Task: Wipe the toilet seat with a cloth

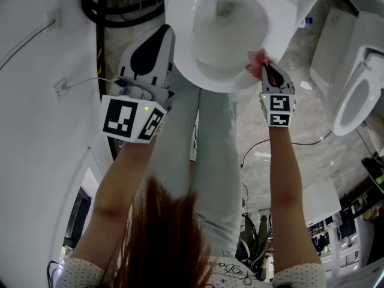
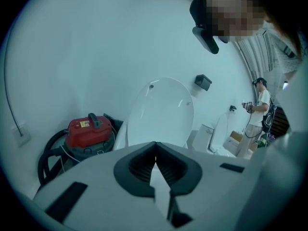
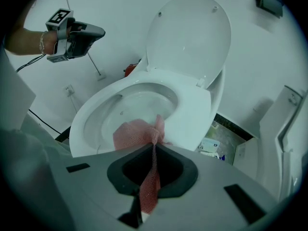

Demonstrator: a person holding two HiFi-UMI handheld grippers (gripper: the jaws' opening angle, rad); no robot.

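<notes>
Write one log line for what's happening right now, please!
right gripper: shut on pink cloth | pink cloth: at front edge of toilet seat | left gripper: shut, empty, held clear of toilet | lid: up

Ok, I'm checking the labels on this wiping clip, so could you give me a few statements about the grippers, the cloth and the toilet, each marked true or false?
1. The right gripper is shut on a pink mesh cloth. True.
2. The white toilet lid is closed over the bowl. False: it stands raised, and the bowl is open.
3. The left gripper also holds a cloth. False: its jaws are together with nothing between them.
4. A red vacuum cleaner stands beside the toilet. True.
5. The pink mesh cloth lies on the floor. False: it rests at the front of the white toilet seat.
</notes>
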